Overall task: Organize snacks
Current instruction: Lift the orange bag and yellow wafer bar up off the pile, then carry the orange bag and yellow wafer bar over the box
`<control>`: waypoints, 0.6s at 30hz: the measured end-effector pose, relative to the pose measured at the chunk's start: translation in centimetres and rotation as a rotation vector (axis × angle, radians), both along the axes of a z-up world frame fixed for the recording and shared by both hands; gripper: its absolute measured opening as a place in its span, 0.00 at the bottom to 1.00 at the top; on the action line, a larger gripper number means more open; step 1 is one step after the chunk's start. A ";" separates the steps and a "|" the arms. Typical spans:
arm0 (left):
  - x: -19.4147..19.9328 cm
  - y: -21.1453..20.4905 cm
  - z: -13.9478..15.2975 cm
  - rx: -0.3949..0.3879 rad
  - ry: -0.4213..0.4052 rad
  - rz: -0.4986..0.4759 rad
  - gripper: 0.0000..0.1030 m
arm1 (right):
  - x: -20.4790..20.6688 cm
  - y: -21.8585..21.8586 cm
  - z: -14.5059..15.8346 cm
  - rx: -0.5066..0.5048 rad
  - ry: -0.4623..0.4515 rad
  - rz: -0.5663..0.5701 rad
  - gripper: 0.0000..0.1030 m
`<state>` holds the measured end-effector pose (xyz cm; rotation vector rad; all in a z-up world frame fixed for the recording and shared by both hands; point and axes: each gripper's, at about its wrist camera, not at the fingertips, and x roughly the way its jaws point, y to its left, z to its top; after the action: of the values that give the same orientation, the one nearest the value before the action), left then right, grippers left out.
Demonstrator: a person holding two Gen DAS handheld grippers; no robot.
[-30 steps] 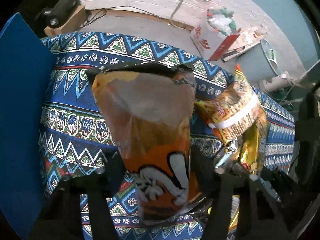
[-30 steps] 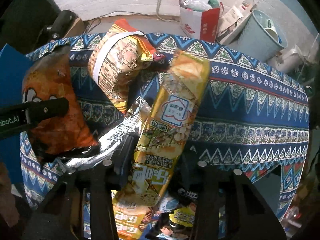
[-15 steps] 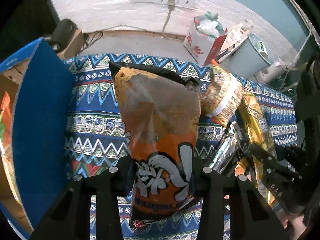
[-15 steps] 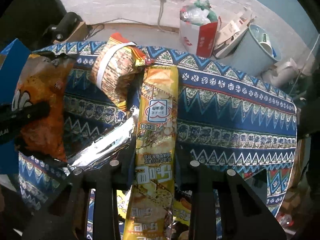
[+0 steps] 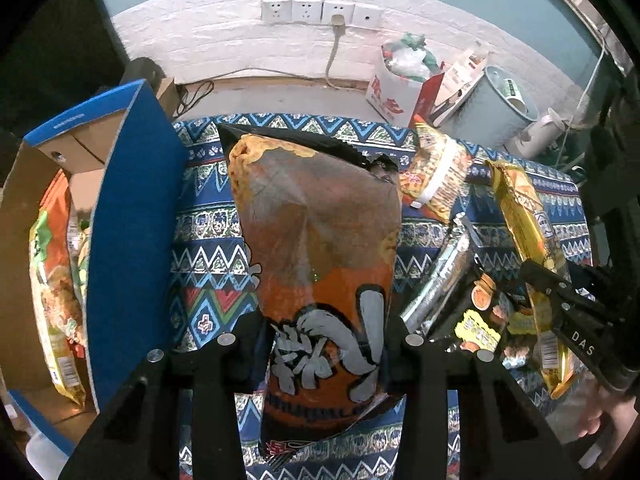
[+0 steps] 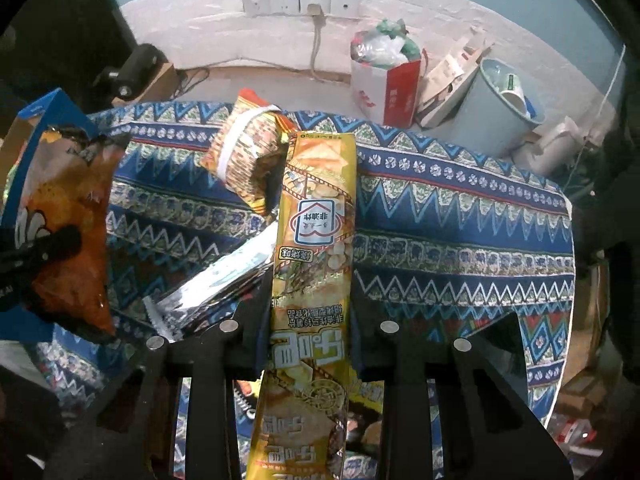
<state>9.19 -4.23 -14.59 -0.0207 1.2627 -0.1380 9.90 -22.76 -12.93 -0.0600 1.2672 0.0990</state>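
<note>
My left gripper (image 5: 324,340) is shut on an orange and brown snack bag (image 5: 320,248), which hangs lifted above the patterned tablecloth (image 5: 208,248). My right gripper (image 6: 310,328) is shut on a long yellow cracker pack (image 6: 316,248), also raised off the table. That same yellow pack (image 5: 528,240) and the right gripper's finger (image 5: 568,312) show at the right of the left wrist view. The orange bag (image 6: 68,216) shows at the left of the right wrist view. On the table lie a yellow noodle-style packet (image 6: 248,156) and a silver foil pack (image 6: 216,284).
A blue cardboard box (image 5: 128,216) stands open at the left, with snack packs (image 5: 52,272) inside. More small packets (image 5: 480,320) lie on the cloth at the near right. Beyond the table stand a red and white bag (image 6: 384,80), a pale bin (image 6: 500,108) and wall sockets (image 6: 300,2).
Both grippers have risen with their packs, so more of the wall and floor shows. The left one closed further on the orange bag and the blue box's inside came into view.
</note>
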 end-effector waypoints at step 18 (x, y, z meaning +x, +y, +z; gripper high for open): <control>-4.5 3.8 5.9 0.061 -0.179 -0.009 0.41 | -1.6 5.6 6.0 0.089 -0.115 0.098 0.28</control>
<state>4.71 -0.39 -8.74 0.0489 1.0874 -0.1072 8.32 -17.13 -6.95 -0.0499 1.1438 0.2331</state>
